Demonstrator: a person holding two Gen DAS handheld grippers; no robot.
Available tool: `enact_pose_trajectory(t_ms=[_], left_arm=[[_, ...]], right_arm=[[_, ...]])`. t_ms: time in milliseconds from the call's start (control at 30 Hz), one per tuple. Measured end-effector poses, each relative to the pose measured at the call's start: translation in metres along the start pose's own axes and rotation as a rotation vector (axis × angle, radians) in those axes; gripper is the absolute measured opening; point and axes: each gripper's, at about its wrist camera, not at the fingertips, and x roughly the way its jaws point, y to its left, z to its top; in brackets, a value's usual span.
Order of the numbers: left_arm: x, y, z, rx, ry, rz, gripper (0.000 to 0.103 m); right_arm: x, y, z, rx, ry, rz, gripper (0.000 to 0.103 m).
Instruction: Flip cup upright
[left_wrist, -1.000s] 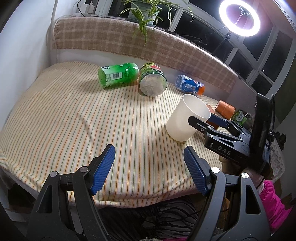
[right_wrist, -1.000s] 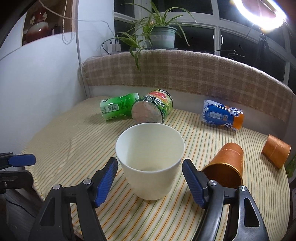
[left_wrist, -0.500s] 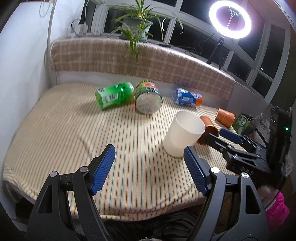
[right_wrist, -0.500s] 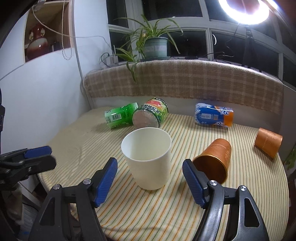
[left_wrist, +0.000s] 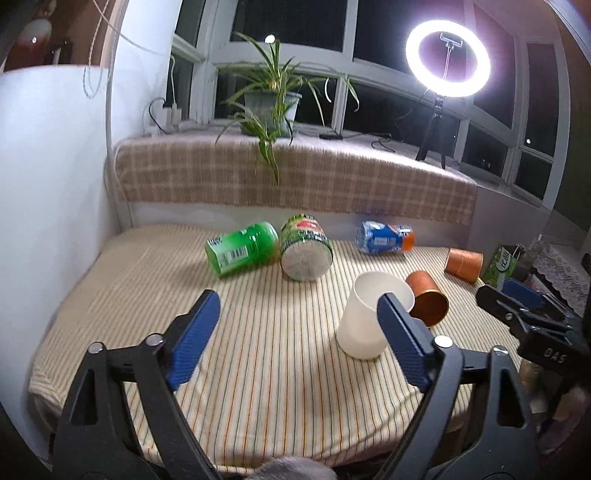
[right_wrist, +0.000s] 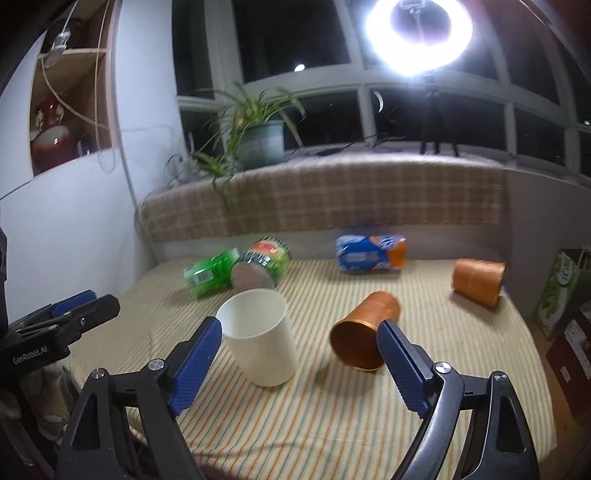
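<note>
Matt white cup (right_wrist: 260, 341) on striped woven tablecloth (right_wrist: 332, 413).

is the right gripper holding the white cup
No, the white cup stands upright on the striped cloth, free of the open right gripper.

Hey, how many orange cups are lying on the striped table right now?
2. One shiny orange metal cup lies on its side right beside the upright white paper cup; the other orange cup lies near the table's far right edge.

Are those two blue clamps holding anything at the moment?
No. The left tool and right tool are both open and empty; the white cup stands free on the striped cloth.
</note>
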Motion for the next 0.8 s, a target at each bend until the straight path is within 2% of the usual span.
enact_pose_trajectory(t_ms=[67,167,467,500,533,567,800], left_arm=[[-0.0016,-0.0009,0.0,0.006,-0.014,0.014,0.091],[-0.001,-0.002,-0.0006,0.016,-0.017,0.027,0.092],[0.0002,-0.0022,-0.0011,0.021,-0.028,0.041,0.092],[0.0002,-0.0017,-0.001,0.021,-0.03,0.042,0.094],[0.0005,-0.0014,-0.0006,0.021,-0.031,0.042,0.102],[0.0002,-0.0011,-0.0004,0.021,-0.035,0.042,0.103],[-0.0034,0.0004,0.0012,0.017,-0.058,0.053,0.103]], right_arm=[[-0.0054,-0.0014,0.0008,0.002,-0.026,-0.02,0.098],[-0.0099,-0.0043,0.0026,0.012,-0.051,-0.04,0.103],[-0.0112,-0.0077,0.0055,0.038,-0.059,-0.055,0.103],[-0.011,-0.0077,0.0054,0.038,-0.059,-0.055,0.103],[-0.011,-0.0078,0.0051,0.038,-0.059,-0.055,0.103],[-0.0105,-0.0077,0.0052,0.037,-0.058,-0.055,0.103],[-0.01,-0.0074,0.0042,0.038,-0.054,-0.053,0.103]])
